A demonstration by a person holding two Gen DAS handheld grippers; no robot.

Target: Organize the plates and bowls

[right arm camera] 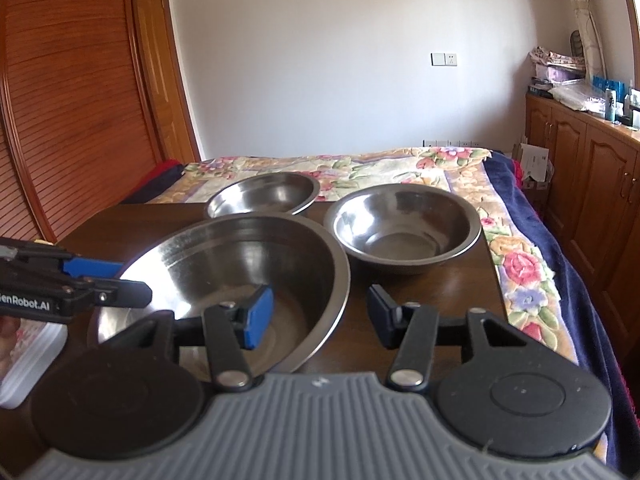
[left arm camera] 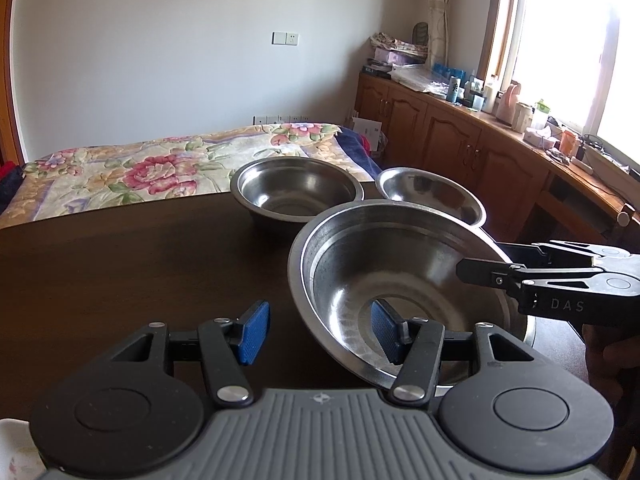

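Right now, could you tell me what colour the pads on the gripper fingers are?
Blue pads, clearest in the left wrist view.

Steel bowls: three — large point(left arm camera: 400, 280), medium point(left arm camera: 298, 190), small point(left arm camera: 432, 196). Tools: two.

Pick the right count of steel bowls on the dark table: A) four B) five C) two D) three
D: one large bowl sits nearest, tilted between the grippers, and two smaller bowls stand behind it, one on the left and one on the right, all on the table.
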